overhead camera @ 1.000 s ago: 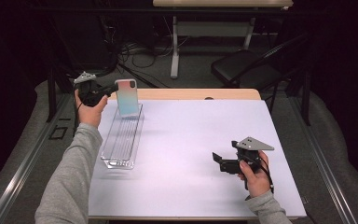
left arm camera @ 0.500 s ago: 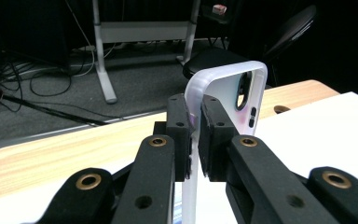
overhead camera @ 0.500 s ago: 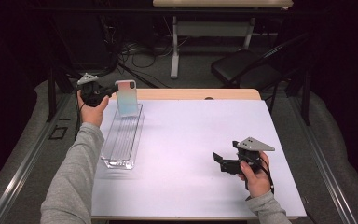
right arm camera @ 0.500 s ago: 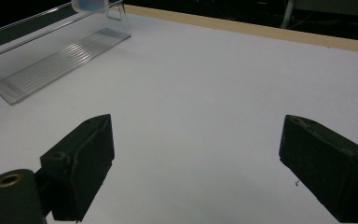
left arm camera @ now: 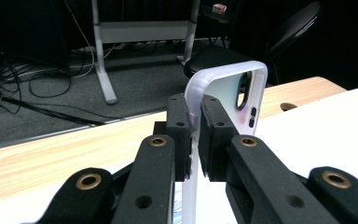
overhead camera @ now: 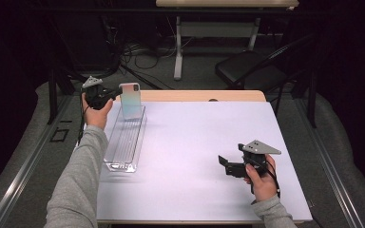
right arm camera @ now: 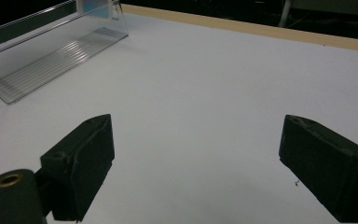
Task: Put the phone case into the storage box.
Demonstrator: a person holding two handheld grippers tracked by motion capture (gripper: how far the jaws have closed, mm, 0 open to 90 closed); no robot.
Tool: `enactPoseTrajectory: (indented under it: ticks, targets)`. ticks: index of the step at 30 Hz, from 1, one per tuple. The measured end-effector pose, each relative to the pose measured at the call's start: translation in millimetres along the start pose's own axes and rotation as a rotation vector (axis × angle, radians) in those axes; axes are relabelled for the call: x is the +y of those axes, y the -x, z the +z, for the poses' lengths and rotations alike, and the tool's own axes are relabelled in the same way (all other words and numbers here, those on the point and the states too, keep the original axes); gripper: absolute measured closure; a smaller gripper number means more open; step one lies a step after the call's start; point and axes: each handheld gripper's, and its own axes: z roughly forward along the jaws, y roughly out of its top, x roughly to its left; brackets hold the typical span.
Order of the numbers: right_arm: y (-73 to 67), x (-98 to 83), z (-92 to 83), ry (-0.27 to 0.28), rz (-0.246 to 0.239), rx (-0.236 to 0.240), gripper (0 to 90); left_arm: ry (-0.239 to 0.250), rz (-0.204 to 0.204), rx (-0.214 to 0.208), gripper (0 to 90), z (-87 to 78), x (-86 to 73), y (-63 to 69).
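Phone case being set into clear tray, left claw; placement step, not yet released.

Left claw (overhead camera: 115, 96) clamped on one long edge of phone case (overhead camera: 130, 100), pads pinching the translucent rim in the left gripper view (left arm camera: 193, 140). Case upright, over the far end of the clear ribbed tray (overhead camera: 123, 142) at the left side of the tabletop (overhead camera: 195, 156); contact with tray floor not discernible. Right claw (overhead camera: 225, 165) released, jaws wide apart over bare white surface near the front right, well apart from tray. Judged next: lower until the case's bottom edge seats between the tray walls, then unclamp gently; risk of case tipping over once freed.
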Motion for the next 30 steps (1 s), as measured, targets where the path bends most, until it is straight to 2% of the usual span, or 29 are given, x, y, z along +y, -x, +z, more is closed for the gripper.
enactPoseTrajectory:
  ticks: [16, 30]
  targets:
    - [0.7, -0.4, -1.8, 0.001, 0.003, -0.002, 9.8, -0.037, 0.022, -0.012, 84.0, 14.8, -10.5, 3.1]
    - [1.5, -1.4, -1.0, 0.003, 0.001, -0.003, 9.9, -0.070, 0.048, -0.012, 84.0, 20.4, -16.3, 3.4]
